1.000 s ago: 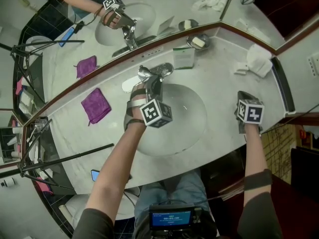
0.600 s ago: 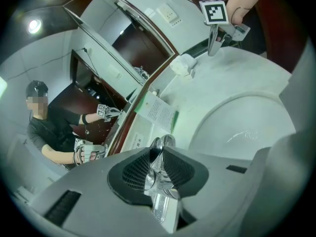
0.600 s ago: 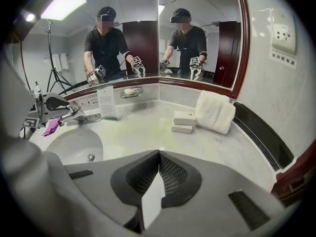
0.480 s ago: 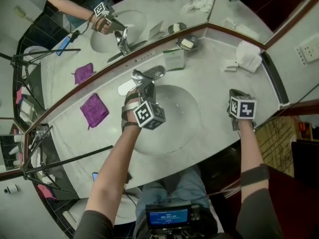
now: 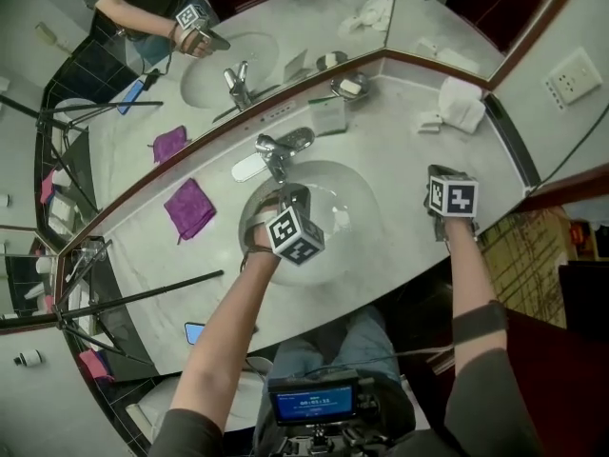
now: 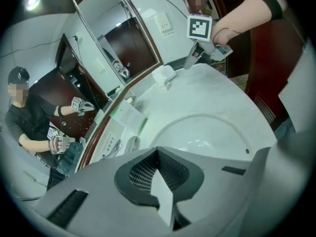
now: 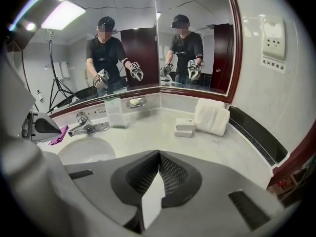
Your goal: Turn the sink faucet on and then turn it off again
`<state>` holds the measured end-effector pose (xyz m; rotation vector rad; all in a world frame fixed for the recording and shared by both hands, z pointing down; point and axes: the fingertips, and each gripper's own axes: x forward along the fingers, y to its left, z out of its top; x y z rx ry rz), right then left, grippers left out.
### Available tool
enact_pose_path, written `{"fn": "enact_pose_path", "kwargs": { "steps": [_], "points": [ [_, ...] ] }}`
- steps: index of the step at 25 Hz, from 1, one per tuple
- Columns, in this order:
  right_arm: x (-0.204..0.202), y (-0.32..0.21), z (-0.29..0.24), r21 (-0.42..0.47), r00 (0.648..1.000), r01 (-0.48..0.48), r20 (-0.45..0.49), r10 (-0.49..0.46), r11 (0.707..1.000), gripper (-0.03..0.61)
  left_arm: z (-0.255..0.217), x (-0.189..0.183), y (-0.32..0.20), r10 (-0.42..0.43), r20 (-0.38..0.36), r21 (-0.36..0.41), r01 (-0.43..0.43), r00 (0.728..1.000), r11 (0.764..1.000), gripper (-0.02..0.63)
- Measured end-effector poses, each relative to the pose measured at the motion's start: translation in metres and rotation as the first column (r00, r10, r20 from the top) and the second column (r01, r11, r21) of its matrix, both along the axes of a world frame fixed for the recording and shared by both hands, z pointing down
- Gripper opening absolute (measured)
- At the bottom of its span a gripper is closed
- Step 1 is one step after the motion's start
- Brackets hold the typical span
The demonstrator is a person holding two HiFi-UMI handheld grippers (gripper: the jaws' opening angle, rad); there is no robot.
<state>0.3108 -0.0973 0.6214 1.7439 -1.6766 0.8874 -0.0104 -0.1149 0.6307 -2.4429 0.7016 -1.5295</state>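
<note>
A curved pale marble counter (image 5: 400,136) under a wall mirror (image 5: 304,17) holds a round white sink basin (image 5: 354,208), and the chrome lever faucet (image 5: 276,149) stands at the basin's back rim, close to the mirror. The left gripper (image 5: 290,196) hangs over the basin, just in front of the faucet and apart from it; its jaws have just been closing and meet with nothing between them. The right gripper (image 5: 440,174) is over the counter's right side, well apart from the faucet, its jaws also pressed together and empty.
</note>
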Motion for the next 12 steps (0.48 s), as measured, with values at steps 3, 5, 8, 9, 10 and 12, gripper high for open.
{"fn": "enact_pose_path", "kwargs": {
  "steps": [3,5,8,9,10,12],
  "points": [
    [-0.004,0.009,-0.007,0.002,1.000,-0.008,0.006,0.008,1.000,0.005,0.001,0.001,0.029,0.028,0.013,-0.044,-0.027,1.000,0.999,0.000],
    [-0.008,0.015,-0.010,0.001,1.000,-0.009,0.010,0.009,1.000,0.005,0.004,0.002,0.050,0.059,0.030,-0.074,-0.057,0.998,0.996,0.000],
    [-0.016,0.026,-0.013,-0.006,1.000,-0.003,0.016,0.003,1.000,0.005,0.011,0.004,0.085,0.116,0.050,-0.136,-0.108,0.992,0.985,0.000],
    [-0.018,0.031,-0.013,-0.009,1.000,-0.003,0.019,0.004,1.000,0.005,0.014,0.004,0.097,0.131,0.053,-0.159,-0.122,0.990,0.980,0.000],
    [-0.019,0.036,-0.014,-0.012,1.000,-0.005,0.020,0.006,1.000,0.005,0.017,0.004,0.108,0.143,0.053,-0.180,-0.131,0.988,0.975,0.000],
    [-0.021,0.044,-0.017,-0.014,1.000,-0.009,0.022,0.010,1.000,0.005,0.021,0.005,0.126,0.154,0.047,-0.222,-0.140,0.987,0.965,0.000]
  ]
}}
